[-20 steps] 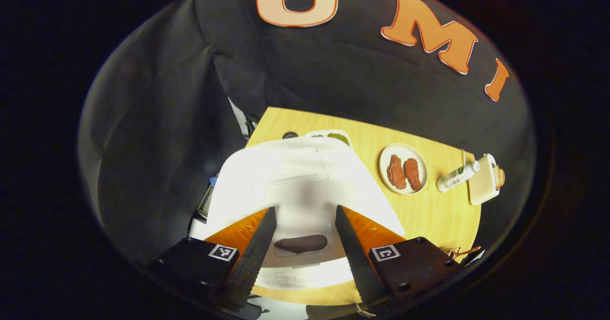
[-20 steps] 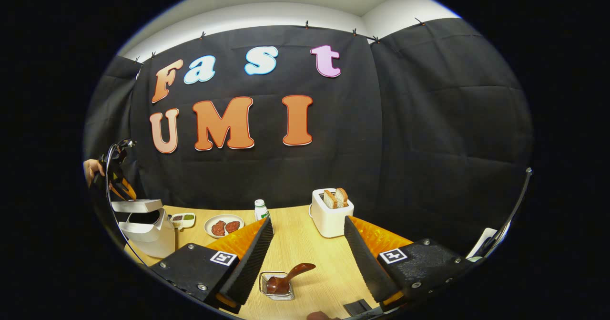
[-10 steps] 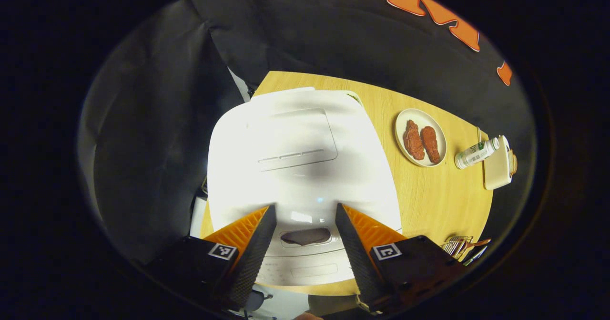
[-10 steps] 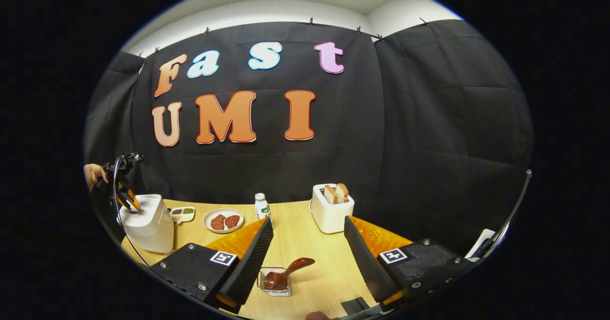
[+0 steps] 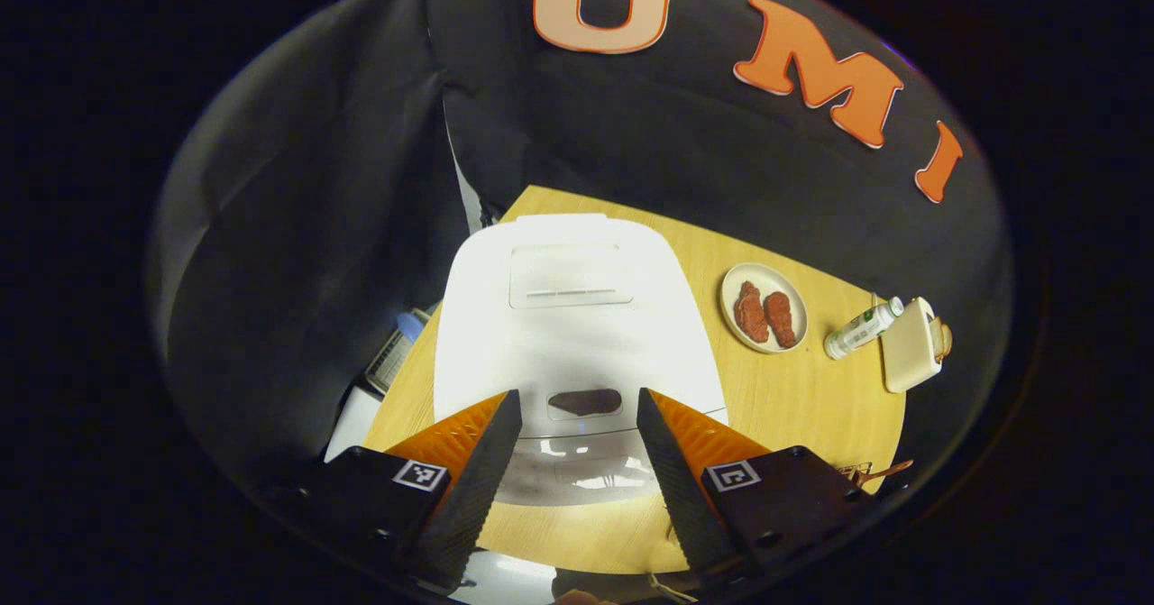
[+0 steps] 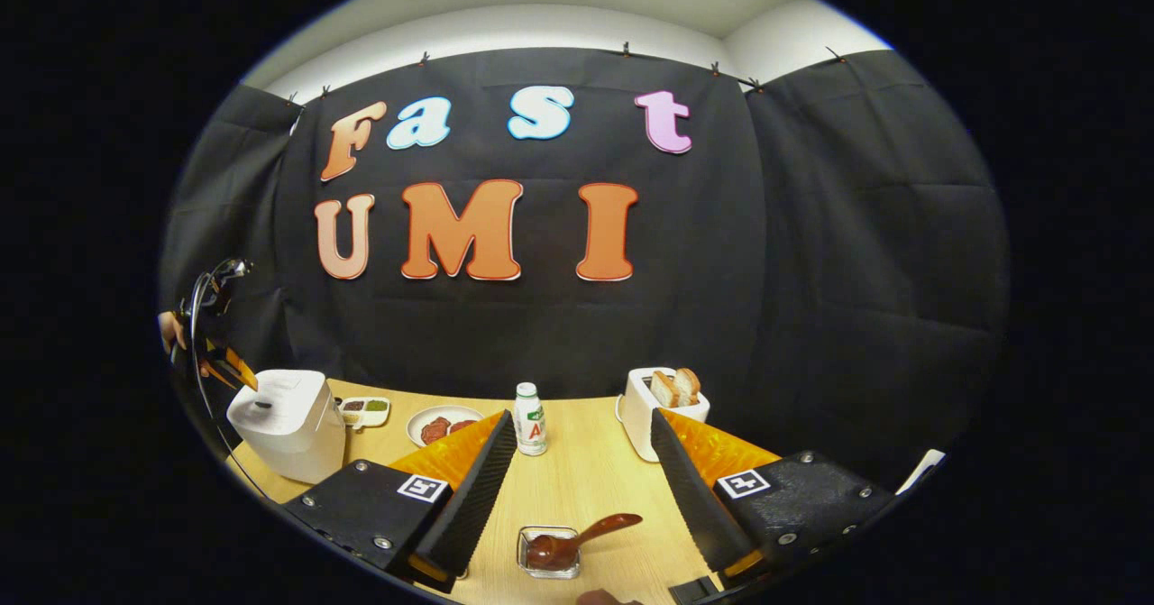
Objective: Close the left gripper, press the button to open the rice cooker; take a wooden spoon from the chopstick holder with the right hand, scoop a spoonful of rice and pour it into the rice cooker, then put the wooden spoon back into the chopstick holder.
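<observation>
The white rice cooker (image 5: 572,316) stands on the wooden table (image 5: 811,398) with its lid down. Its dark oval button (image 5: 584,402) lies just beyond my left gripper (image 5: 579,398), which hovers above the cooker's front, open and holding nothing. In the right gripper view the cooker (image 6: 288,425) is at the far left, with the left gripper (image 6: 221,366) and a hand above it. A brown wooden spoon (image 6: 581,540) rests in a small clear holder (image 6: 548,553) below my right gripper (image 6: 581,417), which is open and apart from the spoon.
A plate of two meat pieces (image 6: 444,426), a small white bottle (image 6: 530,419) and a white toaster with bread (image 6: 663,407) stand across the table's far side. A divided sauce dish (image 6: 361,409) sits beside the cooker. The table's left edge (image 5: 397,398) is close to the cooker.
A second ago the cooker's lid stood partly raised; it went down under the left gripper, which has since lifted off it. The right gripper view shifted slightly, its gripper staying open.
</observation>
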`<state>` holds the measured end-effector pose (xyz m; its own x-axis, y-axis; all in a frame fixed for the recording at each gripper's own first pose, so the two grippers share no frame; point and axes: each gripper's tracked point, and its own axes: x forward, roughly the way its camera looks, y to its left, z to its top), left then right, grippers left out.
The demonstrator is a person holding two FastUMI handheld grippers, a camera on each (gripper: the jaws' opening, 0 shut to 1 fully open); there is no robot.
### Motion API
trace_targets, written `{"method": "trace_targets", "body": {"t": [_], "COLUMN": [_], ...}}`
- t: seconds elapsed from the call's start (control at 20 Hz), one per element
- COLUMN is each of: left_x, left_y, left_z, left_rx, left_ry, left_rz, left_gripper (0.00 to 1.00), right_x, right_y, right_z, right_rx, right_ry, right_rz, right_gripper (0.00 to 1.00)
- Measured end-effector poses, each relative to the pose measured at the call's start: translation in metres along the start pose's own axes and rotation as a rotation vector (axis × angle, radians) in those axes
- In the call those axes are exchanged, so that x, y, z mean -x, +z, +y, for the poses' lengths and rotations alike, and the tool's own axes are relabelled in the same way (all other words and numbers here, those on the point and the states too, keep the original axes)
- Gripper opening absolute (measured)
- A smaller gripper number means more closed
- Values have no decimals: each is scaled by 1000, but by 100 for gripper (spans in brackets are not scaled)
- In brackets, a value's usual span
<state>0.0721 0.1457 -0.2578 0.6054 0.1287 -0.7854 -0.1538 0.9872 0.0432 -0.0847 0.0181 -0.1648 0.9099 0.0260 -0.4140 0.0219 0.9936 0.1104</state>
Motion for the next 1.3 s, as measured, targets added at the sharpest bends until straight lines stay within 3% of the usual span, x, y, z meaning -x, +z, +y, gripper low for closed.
{"method": "trace_targets", "body": {"t": [0.25,0.35,0.5,0.7,1.0,1.3], "left_x": [57,70,111,149,191,206], "left_y": [41,47,26,17,31,29], "left_z": [0,9,25,9,-6,-40], "left_rx": [108,95,37,51,-51,-137], "left_ry": [-67,-60,77,34,55,5], "left_rz": [-333,-434,-507,-598,-774,-846], "left_gripper": [91,91,90,91,91,91], "right_x": [-16,-22,-29,-34,-42,-38], "right_y": [14,16,19,18,26,32], "right_z": [59,82,107,124,133,132], "right_rx": [23,37,55,54,18,18], "right_ry": [97,146,211,266,288,283], "right_rz": [-44,-51,-56,-48,-73,-101], "right_gripper": [93,93,93,93,93,93]}}
